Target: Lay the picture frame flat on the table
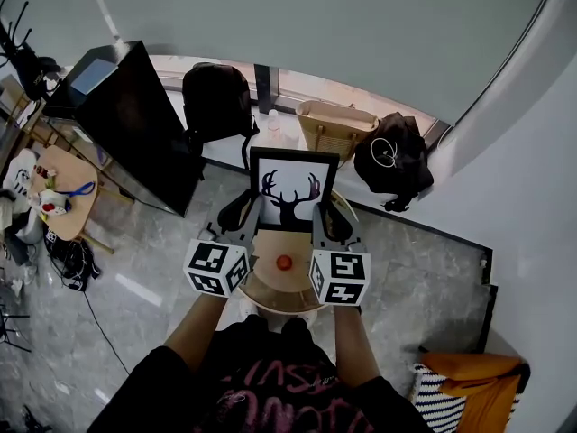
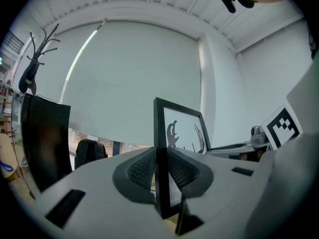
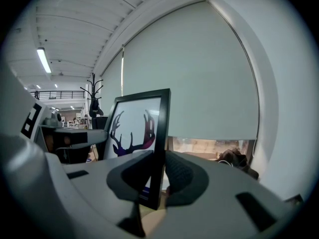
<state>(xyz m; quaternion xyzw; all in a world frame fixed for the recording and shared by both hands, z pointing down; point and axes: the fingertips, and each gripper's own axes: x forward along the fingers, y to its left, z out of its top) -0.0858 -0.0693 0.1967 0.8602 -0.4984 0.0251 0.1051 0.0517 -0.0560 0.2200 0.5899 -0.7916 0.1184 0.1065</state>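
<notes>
The picture frame (image 1: pixel 293 190) stands at the 12 o'clock edge of the table (image 1: pixel 266 289). The left gripper (image 1: pixel 245 216) has its fingers on the frame's 9 o'clock side, and the right gripper (image 1: pixel 322 216) on its 3 o'clock side. A ball (image 1: pixel 284 262) lies on the table before the frame, between the grippers. On the floor behind the table, a backpack (image 1: pixel 216 97) sits at 11 o'clock, a basket (image 1: pixel 334 126) at 1 o'clock and a bag (image 1: pixel 394 159) at 2 o'clock.

A pale roller blind (image 1: pixel 315 25) fills the wall ahead of the left claw (image 1: pixel 243 216) and the right claw (image 1: pixel 326 215). Left of the left claw, a black cabinet (image 1: pixel 126 124) and a coat rack (image 1: pixel 22 52) stand on the grey marbled floor (image 1: pixel 135 269). A white wall (image 1: pixel 541 197) curves right of the right claw.
</notes>
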